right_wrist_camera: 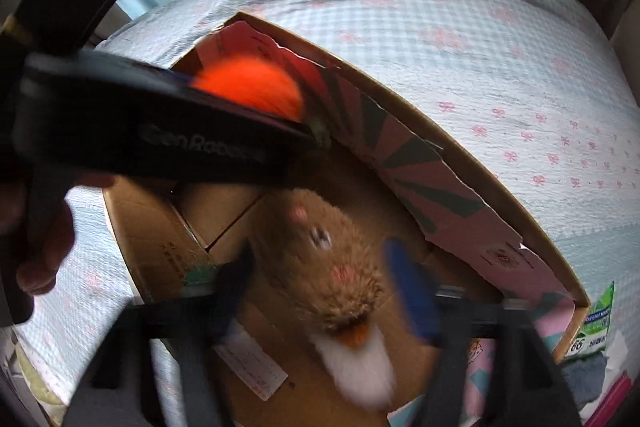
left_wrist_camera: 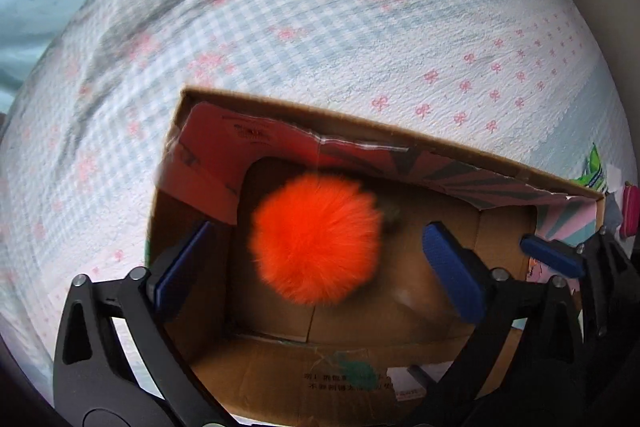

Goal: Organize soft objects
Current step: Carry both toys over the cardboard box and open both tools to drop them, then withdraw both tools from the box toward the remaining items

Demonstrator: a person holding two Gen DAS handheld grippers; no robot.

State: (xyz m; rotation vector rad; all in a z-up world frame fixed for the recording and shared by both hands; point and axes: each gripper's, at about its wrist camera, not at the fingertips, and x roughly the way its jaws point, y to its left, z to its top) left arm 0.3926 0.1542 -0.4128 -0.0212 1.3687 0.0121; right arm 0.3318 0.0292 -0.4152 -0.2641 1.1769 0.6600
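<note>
Both grippers hang over the cardboard box (left_wrist_camera: 400,147) on the bed. The left gripper (left_wrist_camera: 320,259) is spread, an orange pompom (left_wrist_camera: 316,239) loose between its fingers; the right gripper (right_wrist_camera: 320,287), also spread, straddles a brown plush toy (right_wrist_camera: 332,255). Best let each fall well inside the walls. The left gripper's side reads "GenRobot"; the box's print is illegible.

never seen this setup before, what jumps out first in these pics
A bright orange pom-pom between the open left claw's blue fingers, over the open cardboard box on the checked bedspread. In the right wrist view, a brown plush toy, blurred, sits in the box between the open right claw's fingers.
</note>
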